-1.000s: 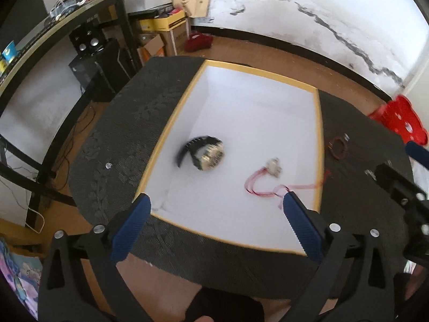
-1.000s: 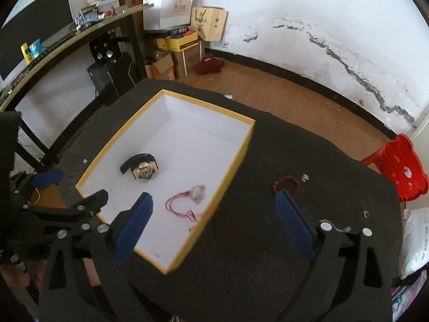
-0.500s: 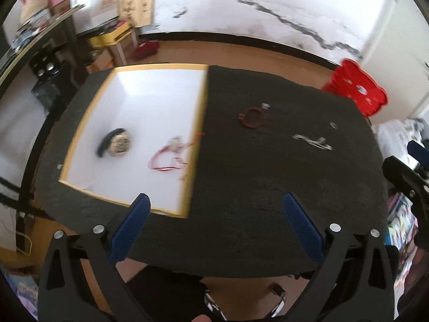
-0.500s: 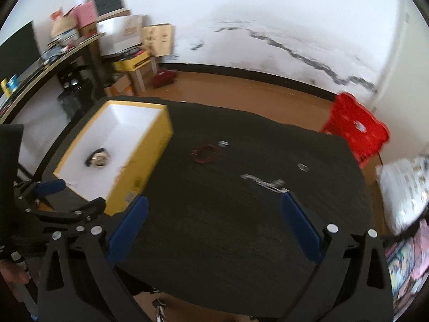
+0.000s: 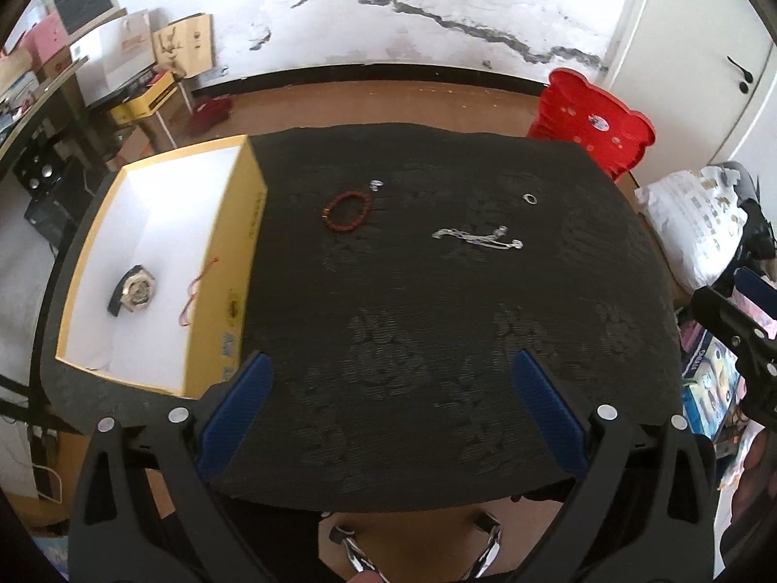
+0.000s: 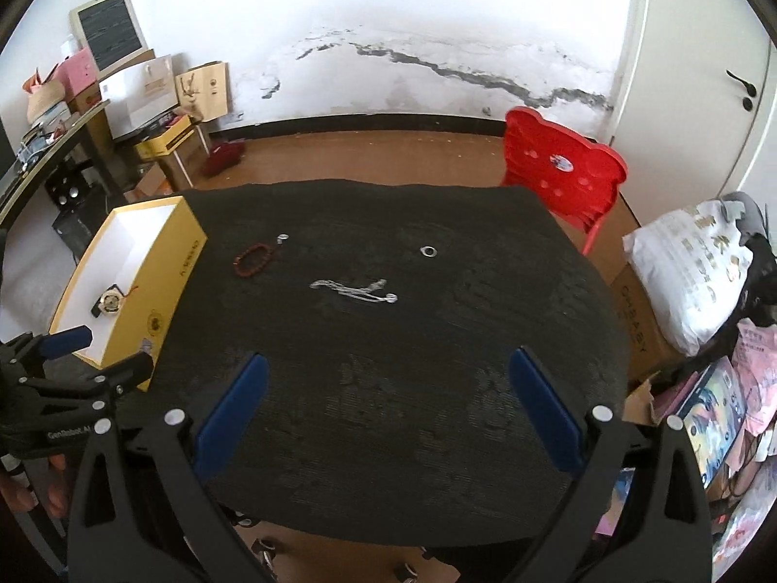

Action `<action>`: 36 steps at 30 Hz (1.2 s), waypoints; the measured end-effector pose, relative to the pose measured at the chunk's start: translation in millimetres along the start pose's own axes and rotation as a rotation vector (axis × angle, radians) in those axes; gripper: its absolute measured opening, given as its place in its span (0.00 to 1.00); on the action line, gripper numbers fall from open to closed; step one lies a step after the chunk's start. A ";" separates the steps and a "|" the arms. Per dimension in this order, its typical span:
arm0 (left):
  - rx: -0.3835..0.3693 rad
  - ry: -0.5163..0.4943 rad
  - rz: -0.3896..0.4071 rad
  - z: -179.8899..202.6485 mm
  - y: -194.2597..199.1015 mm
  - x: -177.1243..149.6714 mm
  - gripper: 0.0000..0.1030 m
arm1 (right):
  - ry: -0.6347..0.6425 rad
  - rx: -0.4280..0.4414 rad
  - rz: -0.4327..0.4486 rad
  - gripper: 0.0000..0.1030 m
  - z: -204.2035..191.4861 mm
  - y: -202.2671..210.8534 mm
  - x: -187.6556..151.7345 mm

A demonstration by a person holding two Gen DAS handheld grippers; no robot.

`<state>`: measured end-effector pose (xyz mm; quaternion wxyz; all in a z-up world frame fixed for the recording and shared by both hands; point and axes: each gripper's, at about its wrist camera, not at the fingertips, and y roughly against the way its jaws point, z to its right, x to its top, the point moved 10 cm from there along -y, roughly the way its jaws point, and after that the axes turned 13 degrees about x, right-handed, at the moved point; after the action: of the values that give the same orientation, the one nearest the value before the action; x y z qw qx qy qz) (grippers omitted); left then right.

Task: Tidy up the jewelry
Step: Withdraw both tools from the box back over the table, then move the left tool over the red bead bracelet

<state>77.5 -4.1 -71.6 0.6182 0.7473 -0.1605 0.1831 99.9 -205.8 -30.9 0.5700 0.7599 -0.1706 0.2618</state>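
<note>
Silver chain (image 6: 353, 290) lay loose mid-table, the red bead bracelet (image 6: 253, 260) nearer the yellow box (image 6: 160, 286), two small rings beyond. You risked snagging or dragging the fine chain on the textured black cloth. Your left tongs (image 5: 388, 408) and right tongs (image 6: 386, 410) were both spread wide, holding and touching nothing.
</note>
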 end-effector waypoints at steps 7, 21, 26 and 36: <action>-0.008 -0.027 -0.014 16.9 -25.3 5.8 0.94 | -0.008 0.007 -0.019 0.93 14.1 -25.1 -0.9; -0.001 0.026 -0.047 23.3 -126.7 51.6 0.94 | 0.022 0.053 -0.063 0.93 36.5 -133.9 29.8; 0.005 0.021 -0.045 26.4 -159.3 72.3 0.94 | 0.024 0.062 -0.091 0.93 43.0 -168.9 32.8; 0.031 0.047 -0.046 21.9 -224.4 95.5 0.94 | 0.033 0.075 -0.136 0.93 47.5 -208.4 25.6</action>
<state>267.9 14.3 -224.4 0.6144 0.7556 -0.1258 0.1890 246.4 -189.3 -187.9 0.5604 0.7861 -0.0991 0.2412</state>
